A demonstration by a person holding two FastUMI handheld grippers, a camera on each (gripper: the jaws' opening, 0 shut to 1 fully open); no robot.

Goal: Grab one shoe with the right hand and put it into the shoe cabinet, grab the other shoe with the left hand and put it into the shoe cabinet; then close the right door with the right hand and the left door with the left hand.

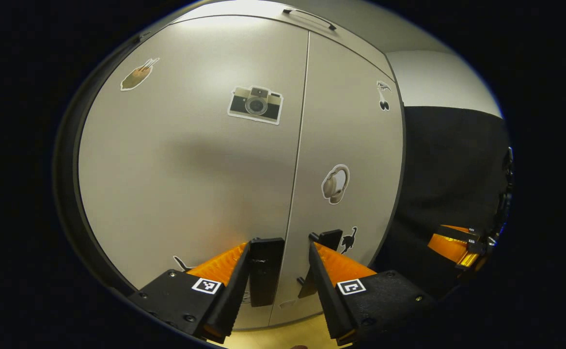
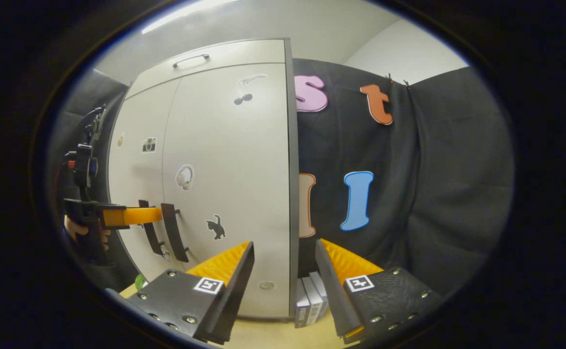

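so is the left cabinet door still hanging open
No, in the left gripper view the left door lies flush beside the right door, with just a thin seam between them.

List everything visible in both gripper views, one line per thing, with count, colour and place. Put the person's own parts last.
shoe cabinet: 1, light grey, standing on the floor against the black booth wall.
left door: 1, grey, looks shut.
right door: 1, grey, looks shut.
door handles: 2, dark, either side of the seam between the doors.
top handle: 1, grey, on the panel above the doors.
stickers: several, among them a camera, headphones, a black cat.
books or boxes: about three, pale, on the floor right of the cabinet.
left gripper: 1, open, at the handles.
right gripper: 1, open, in front of the cabinet's right edge.
hand: 1, holding the left gripper.
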